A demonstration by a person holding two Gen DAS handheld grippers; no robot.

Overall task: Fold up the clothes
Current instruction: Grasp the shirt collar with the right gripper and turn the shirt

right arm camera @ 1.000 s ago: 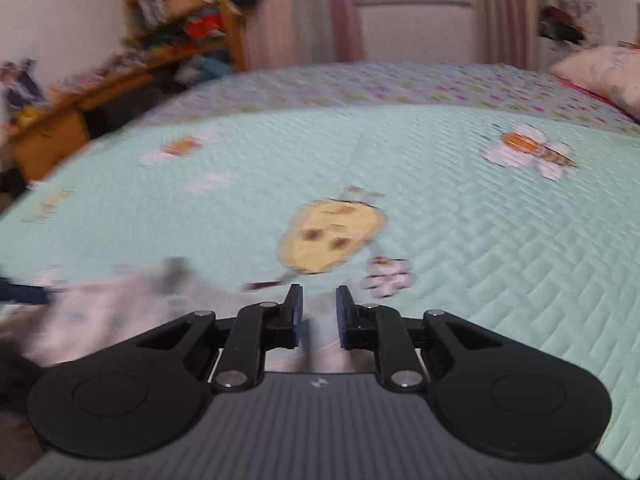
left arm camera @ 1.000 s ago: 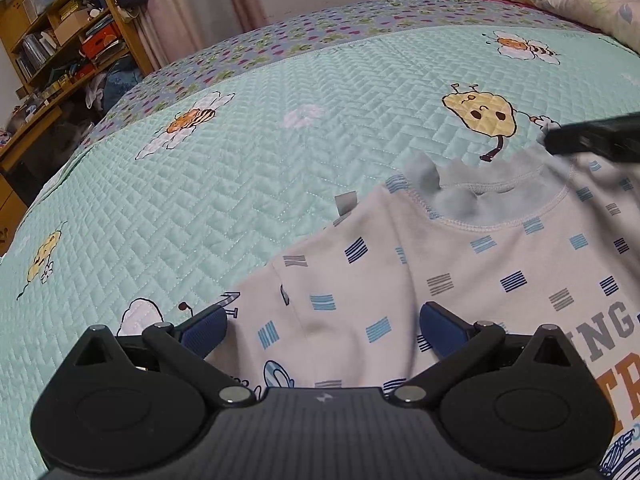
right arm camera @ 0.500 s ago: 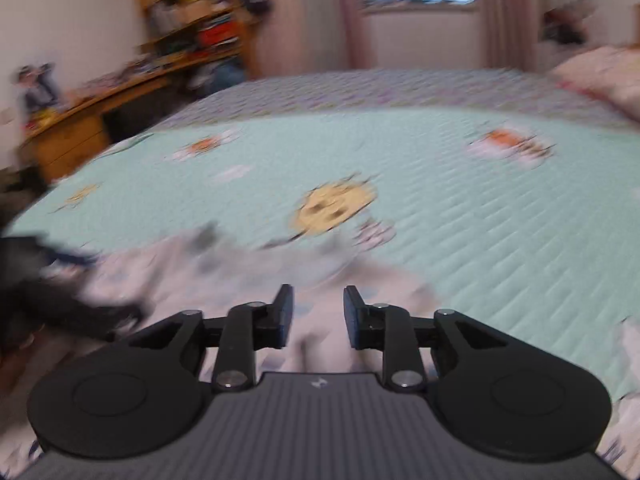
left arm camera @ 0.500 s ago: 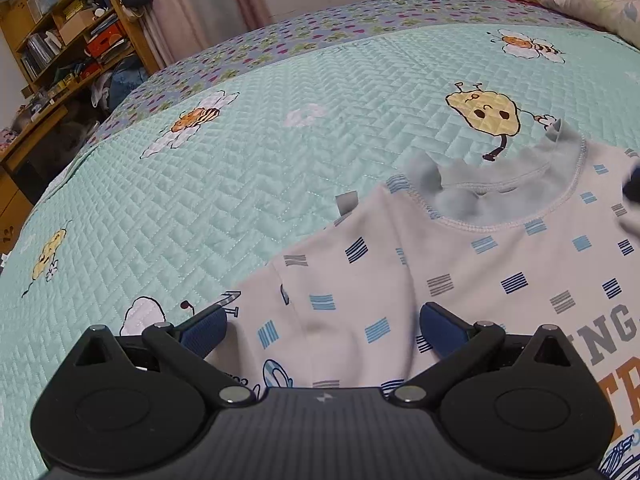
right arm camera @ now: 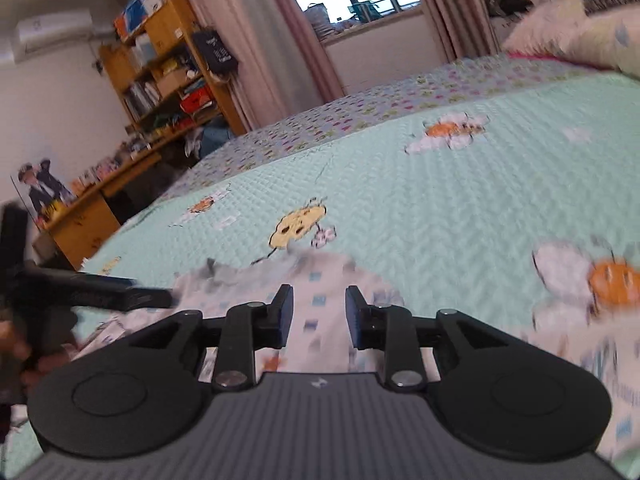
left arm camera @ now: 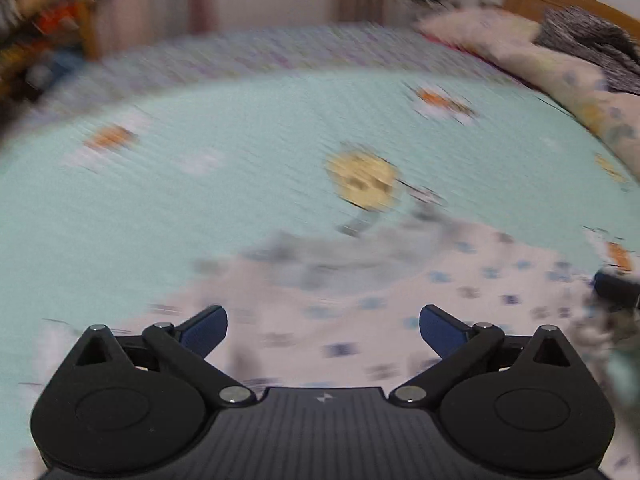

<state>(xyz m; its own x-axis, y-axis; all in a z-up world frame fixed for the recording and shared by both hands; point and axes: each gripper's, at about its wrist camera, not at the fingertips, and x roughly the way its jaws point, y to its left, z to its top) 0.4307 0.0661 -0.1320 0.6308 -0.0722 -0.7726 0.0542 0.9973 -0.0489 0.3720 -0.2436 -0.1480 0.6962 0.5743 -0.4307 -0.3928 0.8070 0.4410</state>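
Observation:
A white shirt [left arm camera: 400, 280] with small blue and grey marks and a grey collar lies flat on the mint quilted bedspread [left arm camera: 200, 200]. My left gripper [left arm camera: 322, 316] hangs wide open just above the shirt's near part, with nothing between its pads; this view is blurred by motion. My right gripper [right arm camera: 319, 294] stands open with a narrow gap over the shirt [right arm camera: 332, 268], its pads not pressing on the cloth. In the right wrist view the left gripper's black finger [right arm camera: 100, 292] reaches in from the left at the shirt's edge.
The bedspread [right arm camera: 440, 208] stretches far beyond the shirt. Pillows [left arm camera: 540, 52] lie at the far right. A wooden bookshelf [right arm camera: 168, 68] and a desk [right arm camera: 88, 208] stand past the bed's left side, with curtains and a window behind.
The left gripper has lifted and tipped up, so its view now shows more of the room and blurs. The right gripper has swept sideways along the shirt and its jaws have widened a little.

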